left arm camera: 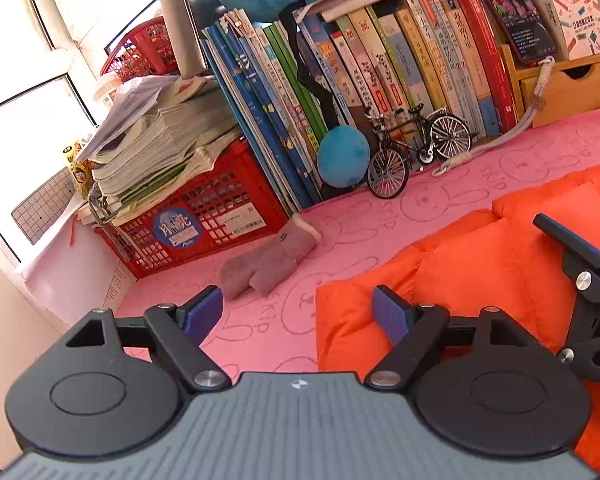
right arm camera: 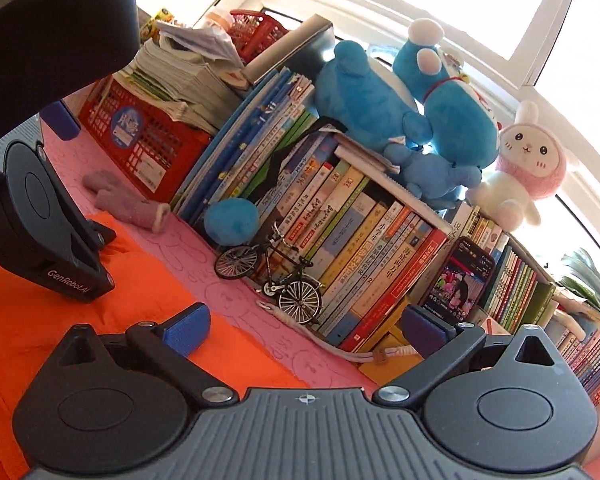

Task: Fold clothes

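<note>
Orange padded garment (left arm camera: 480, 264) lies spread on the pink cloth (left arm camera: 260, 336) printed with rabbit outlines, filling the left wrist view from about three o'clock down to five o'clock. In the right wrist view the same quilted fabric covers the lower left, from seven to nine o'clock.

Left gripper (left arm camera: 298, 312) hangs over the garment's near left edge with its blue-padded fingers spread apart; the right pad sits above orange fabric, the left one above bare pink cloth, and nothing is pinched between them. Right gripper (right arm camera: 304, 330) stands wide open too — its left pad over the orange edge, its right pad against the backdrop of books, gripping nothing. Part of the right gripper's black frame intrudes at the left view's three o'clock edge.

Beyond the garment, at eleven o'clock from the left gripper, a pair of mauve knitted gloves (left arm camera: 268, 264) lies on the cloth just beside a red plastic crate (left arm camera: 204, 220) stacked with papers. A row of upright books (left arm camera: 380, 80) runs along the back, with a model bicycle (left arm camera: 416, 148) and a blue plush ball (left arm camera: 342, 156) in front of it. Blue plush toys (right arm camera: 400, 108) and a pink-hooded rabbit plush (right arm camera: 524, 164) sit on top of the books — a phone (right arm camera: 458, 280) leans against them.
</note>
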Demonstrator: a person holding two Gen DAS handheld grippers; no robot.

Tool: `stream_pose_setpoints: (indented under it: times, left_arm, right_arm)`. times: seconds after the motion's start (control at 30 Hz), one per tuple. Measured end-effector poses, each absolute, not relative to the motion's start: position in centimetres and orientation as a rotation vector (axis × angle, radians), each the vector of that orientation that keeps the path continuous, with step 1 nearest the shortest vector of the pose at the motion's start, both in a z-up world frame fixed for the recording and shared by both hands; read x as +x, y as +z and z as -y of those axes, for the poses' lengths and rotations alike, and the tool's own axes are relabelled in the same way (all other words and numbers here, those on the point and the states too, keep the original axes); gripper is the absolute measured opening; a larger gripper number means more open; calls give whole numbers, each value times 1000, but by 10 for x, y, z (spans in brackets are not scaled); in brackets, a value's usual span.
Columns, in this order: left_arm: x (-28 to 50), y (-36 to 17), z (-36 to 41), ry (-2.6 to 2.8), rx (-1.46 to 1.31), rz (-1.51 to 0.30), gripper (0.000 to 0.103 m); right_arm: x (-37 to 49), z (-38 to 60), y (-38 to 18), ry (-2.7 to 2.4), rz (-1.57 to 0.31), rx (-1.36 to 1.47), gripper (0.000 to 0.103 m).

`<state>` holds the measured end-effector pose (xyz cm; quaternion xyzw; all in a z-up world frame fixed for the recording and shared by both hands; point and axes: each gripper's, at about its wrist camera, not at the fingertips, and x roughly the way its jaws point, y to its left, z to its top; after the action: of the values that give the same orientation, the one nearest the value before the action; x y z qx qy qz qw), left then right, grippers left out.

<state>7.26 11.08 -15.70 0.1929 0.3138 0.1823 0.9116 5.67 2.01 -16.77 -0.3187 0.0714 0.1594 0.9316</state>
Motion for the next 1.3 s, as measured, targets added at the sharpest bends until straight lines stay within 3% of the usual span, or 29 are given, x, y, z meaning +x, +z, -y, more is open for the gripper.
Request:
stream_pose_setpoints:
  times: [0.23, 0.5, 1.17, 1.3]
  left_arm:
    - [84, -200, -100, 377, 408, -759, 86]
    - [83, -206, -105, 387, 435, -728, 102]
    - [82, -208, -109, 331, 450, -702, 102]
    - [81, -208, -109, 328, 447, -693, 102]
  right_arm:
    - [65, 18, -202, 208, -299, -629, 102]
    - [63, 93, -209, 32, -372, -604, 102]
    - [37, 145, -213, -91, -344, -637, 102]
    - [45, 157, -217, -71, -424, -532, 102]
